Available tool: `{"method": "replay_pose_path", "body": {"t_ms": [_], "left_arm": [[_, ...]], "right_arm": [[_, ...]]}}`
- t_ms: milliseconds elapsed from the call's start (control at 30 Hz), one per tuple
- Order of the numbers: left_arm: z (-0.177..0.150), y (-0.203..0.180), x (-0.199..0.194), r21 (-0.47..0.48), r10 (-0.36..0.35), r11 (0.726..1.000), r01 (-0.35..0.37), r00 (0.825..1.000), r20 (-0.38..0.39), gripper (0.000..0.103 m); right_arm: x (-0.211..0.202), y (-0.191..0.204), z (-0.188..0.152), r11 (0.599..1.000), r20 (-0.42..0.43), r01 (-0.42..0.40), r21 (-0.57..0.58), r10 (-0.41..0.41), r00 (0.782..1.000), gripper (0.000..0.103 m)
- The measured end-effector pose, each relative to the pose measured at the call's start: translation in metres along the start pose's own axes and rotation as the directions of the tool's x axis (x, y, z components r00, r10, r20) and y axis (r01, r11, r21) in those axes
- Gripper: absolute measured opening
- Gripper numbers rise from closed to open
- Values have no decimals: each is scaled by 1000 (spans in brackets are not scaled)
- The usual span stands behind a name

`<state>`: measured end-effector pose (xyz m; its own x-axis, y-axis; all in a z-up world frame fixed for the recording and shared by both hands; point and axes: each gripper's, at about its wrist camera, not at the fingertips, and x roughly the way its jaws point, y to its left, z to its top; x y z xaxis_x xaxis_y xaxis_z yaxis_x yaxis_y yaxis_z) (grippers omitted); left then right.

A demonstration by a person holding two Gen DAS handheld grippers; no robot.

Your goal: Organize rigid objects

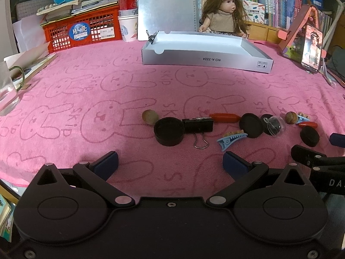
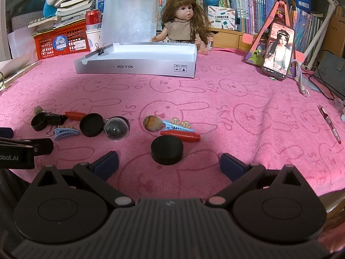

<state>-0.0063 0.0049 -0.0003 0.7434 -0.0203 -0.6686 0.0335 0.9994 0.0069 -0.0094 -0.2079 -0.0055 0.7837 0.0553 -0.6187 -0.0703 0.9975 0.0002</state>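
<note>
Small items lie in a row on the pink cloth. In the left wrist view: a nut (image 1: 149,117), a black cup-like lid (image 1: 169,133), a black binder clip (image 1: 198,125), a blue hair clip (image 1: 231,139), a red capsule (image 1: 225,117), a clear ball (image 1: 276,125). My left gripper (image 1: 170,164) stands open just short of them, holding nothing. In the right wrist view a black puck (image 2: 167,152) sits right ahead of my open right gripper (image 2: 169,164), with a nut (image 2: 153,123), a second blue clip (image 2: 177,125) and a red capsule (image 2: 181,136) behind it. The white box (image 2: 138,67) stands at the back.
A doll (image 2: 183,24) sits behind the box. A phone on a stand (image 2: 278,51) and a cable are at the right, a red pen (image 2: 330,124) near the right edge. A red crate (image 1: 82,31), a can and cups stand back left; a glass mug (image 1: 7,91) is at the left.
</note>
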Motion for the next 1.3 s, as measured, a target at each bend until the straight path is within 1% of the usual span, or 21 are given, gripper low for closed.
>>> {"method": "replay_pose_path", "body": {"t_ms": [133,300,433,500,533,633,700,733,800,900,933,1000,1033,1067,1100,1267,1300], "left_arm": [[-2,-1,1,3,-3,1000,3,1000,13,103],[0,1,-1,0,-15,1000,15,1000,7,101],[-1,4,-8,-27,-40,999,41,999,18,93],[0,7,-11,-53,-82,995,83,996,21,87],[0,8,-13,-69,-103,992,104,994,22,83],[3,11,-18,-105,-161,981,163,986,34,80],[4,10,-22,-109,-191,975,195,981,45,74],[4,8,-23,-106,-204,972,208,978,49,69],[5,5,-25,-99,-224,969,228,973,53,66],[5,-3,-25,-83,-232,968,236,971,49,57],[4,-6,-24,-80,-235,968,238,971,45,55],[4,-11,-21,-80,-236,968,238,971,38,54],[5,-13,-20,-81,-236,968,239,971,36,51],[5,-16,-18,-79,-239,967,241,970,36,45],[5,-17,-16,-81,-239,967,242,970,36,44],[6,-25,-8,-103,-209,972,212,977,39,43],[6,-27,-7,-99,-198,974,202,979,45,43]], "right_arm": [[1,-2,0,1000,8,-4,-2,4,1000,103],[0,-2,-1,1000,15,-9,-6,9,1000,103],[-1,-2,-2,1000,28,-10,-17,10,1000,103],[-1,-3,-2,1000,35,-11,-10,11,999,102],[-2,-4,-2,1000,37,-14,-2,14,999,101],[-4,-6,-3,1000,50,-26,17,25,998,94],[-6,-7,-3,999,55,-37,18,36,998,89],[-6,-8,-3,999,57,-39,18,37,998,87],[-7,-7,-3,999,62,-37,13,36,997,80],[-7,-7,-3,999,65,-34,16,33,997,73],[-6,-8,-3,999,64,-36,16,34,997,72],[-7,-7,-3,999,67,-31,11,30,997,65],[-7,-7,-4,1000,68,-27,11,26,997,63],[-7,-7,-4,1000,70,-22,13,21,997,61],[-7,-8,-4,1000,74,-16,19,15,997,61],[-6,-10,-5,999,86,-18,29,15,996,60],[-7,-10,-5,1000,89,-17,25,15,996,59]]}}
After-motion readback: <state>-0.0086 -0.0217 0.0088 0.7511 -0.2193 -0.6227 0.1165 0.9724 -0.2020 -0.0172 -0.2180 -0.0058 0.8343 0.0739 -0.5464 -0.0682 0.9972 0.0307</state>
